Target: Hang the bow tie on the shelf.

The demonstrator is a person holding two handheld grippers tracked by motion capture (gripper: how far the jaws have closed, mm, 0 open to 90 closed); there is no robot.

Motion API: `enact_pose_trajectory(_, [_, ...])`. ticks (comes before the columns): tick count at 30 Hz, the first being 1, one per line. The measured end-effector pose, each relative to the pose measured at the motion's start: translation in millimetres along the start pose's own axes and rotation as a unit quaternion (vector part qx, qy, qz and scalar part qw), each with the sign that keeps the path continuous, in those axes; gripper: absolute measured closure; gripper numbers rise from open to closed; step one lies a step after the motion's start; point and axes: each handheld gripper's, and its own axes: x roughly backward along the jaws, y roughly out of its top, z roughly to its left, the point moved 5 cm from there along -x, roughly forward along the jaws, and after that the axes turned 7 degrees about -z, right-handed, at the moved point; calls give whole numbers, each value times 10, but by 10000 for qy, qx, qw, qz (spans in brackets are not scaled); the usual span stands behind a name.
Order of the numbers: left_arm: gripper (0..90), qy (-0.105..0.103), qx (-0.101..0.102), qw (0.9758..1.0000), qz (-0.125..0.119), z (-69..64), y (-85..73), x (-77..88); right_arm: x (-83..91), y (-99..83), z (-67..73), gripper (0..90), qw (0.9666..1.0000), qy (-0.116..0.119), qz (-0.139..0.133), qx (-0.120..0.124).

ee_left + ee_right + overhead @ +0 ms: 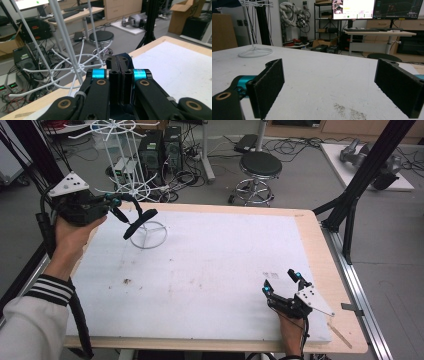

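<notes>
The left gripper (116,206) is raised above the far left corner of the worktop (200,270), its jaws pressed together on a dark band-like object (139,221), which looks like a headband or strap; exactly what it is cannot be told. The object curves down from the jaws and hangs just beside the round base of a white wire rack (148,234). In the left gripper view the rack's (65,50) thin arms spread out close ahead of the shut jaws, so holding the object high and near the rack probably serves to hang it on one of those arms, or it has just come off one. The right gripper (281,282) rests low on the near right part of the worktop, jaws spread wide and holding nothing, likely parked out of the way while the left hand (75,232) works.
</notes>
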Motion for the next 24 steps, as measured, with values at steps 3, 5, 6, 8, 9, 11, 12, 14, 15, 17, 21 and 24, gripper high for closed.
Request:
enact_pose_trajectory(3, [884, 75, 2, 10000, 49, 42, 3, -40, 0, 0, 0, 82, 10000, 0, -1, -4])
enact_pose_trajectory(5, [885, 99, -11, 9999, 112, 56, -6, -69, 0, 0, 0, 82, 10000, 2, -5, 2])
enact_pose_trajectory(6, [884, 130, -42, 9998, 158, 64, -16, -84, 1, 0, 1, 82, 10000, 3, -7, -4])
enact_pose_trajectory(8, [884, 176, -30, 9996, 206, 77, -35, -107, 2, 1, 1, 82, 10000, 5, -12, -8])
enact_pose_trajectory(9, [884, 201, -66, 9995, 240, 87, -41, -114, 2, 0, 1, 82, 10000, 5, -11, -6])
enact_pose_trajectory(11, [884, 226, -58, 9994, 253, 101, -51, -131, 3, 1, 1, 82, 10000, 0, -17, -4])
enact_pose_trajectory(12, [884, 247, -49, 9993, 266, 108, -56, -136, 3, 1, 1, 82, 10000, 0, -19, -3])
enact_pose_trajectory(14, [884, 274, -75, 9992, 293, 118, -60, -139, 3, 1, 1, 82, 10000, -4, -22, -7])
enact_pose_trajectory(15, [884, 284, -58, 9991, 297, 125, -66, -149, 4, 0, 2, 82, 10000, 0, -15, -7])
enact_pose_trajectory(17, [883, 295, -82, 9990, 328, 130, -69, -154, 3, 1, 1, 82, 10000, -3, -23, -6])
enact_pose_trajectory(21, [869, 354, -47, 9988, 343, 137, -66, -155, 4, 1, 2, 82, 10000, 1, -18, -4])
enact_pose_trajectory(24, [764, 424, 0, 9986, 330, 148, -51, -154, 4, 1, 2, 82, 10000, -1, -20, 4])
